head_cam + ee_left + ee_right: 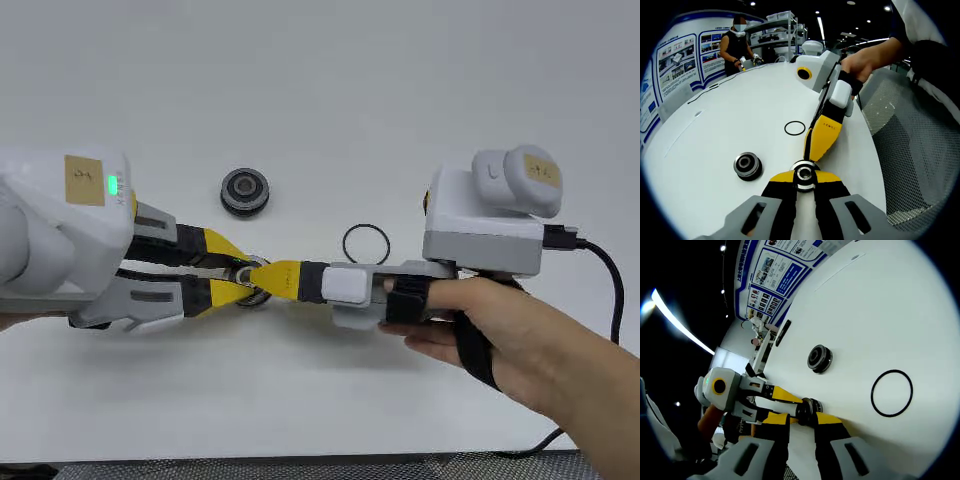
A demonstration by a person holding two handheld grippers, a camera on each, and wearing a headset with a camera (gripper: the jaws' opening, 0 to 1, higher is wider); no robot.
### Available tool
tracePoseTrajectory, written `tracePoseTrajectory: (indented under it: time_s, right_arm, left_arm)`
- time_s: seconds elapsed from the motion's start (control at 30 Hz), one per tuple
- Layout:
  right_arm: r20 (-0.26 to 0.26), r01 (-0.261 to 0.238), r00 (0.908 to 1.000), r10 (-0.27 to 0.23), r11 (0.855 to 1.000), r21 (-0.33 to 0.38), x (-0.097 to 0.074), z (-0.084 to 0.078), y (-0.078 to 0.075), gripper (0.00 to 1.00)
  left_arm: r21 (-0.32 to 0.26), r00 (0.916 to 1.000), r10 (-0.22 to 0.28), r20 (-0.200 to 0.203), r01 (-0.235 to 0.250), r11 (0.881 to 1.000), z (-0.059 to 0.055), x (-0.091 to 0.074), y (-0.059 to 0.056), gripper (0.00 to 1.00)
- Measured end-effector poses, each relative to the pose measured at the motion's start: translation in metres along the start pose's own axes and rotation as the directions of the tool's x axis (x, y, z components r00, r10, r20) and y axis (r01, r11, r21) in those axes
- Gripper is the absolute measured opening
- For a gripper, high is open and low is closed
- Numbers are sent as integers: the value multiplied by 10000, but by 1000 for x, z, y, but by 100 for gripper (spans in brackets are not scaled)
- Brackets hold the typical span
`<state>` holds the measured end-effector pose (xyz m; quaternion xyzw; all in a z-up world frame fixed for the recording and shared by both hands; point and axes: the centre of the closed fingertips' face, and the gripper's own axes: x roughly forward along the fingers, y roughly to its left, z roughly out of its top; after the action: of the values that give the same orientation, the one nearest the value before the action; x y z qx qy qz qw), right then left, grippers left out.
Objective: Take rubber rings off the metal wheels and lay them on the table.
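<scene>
One rubber ring (366,243) is lying free on the bench (450,100) right of centre, while the left tool (243,280) and the right tool (262,279) are both clenching the middle wheel (244,271), and the other wheel (245,190) above it is apparently not yet stripped.

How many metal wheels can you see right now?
2. The free wheel sits on the table beyond the grippers. The held wheel is clamped between the left gripper and the right gripper. None appears to be hidden.
</scene>
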<state>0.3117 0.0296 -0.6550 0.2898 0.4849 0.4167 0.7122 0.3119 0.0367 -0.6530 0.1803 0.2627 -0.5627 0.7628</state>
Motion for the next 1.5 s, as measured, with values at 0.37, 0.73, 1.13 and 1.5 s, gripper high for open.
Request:
tracePoseTrajectory:
  time_s: [0.37, 0.73, 1.13, 1.5]
  right_arm:
    - [41, 453, 9990, -455, 9985, 303, 0, -1, -9, 3]
    - [225, 792, 9966, -794, 9968, 116, -2, -1, -5, 1]
    - [279, 1230, 9922, -1214, 9901, -683, 0, 0, -2, 1]
    - [191, 1471, 9891, -1459, 9845, -951, 3, 0, 0, 1]
  left_arm:
    - [-11, 10000, 12, 12, -12, 10000, -1, 0, 0, 12]
    - [-43, 10000, 60, -16, -60, 10000, 0, 0, 0, 12]
    - [-1, 10000, 85, -4, -85, 10000, 0, 0, 0, 12]
    - [10, 10000, 93, 6, -93, 10000, 0, 0, 0, 12]
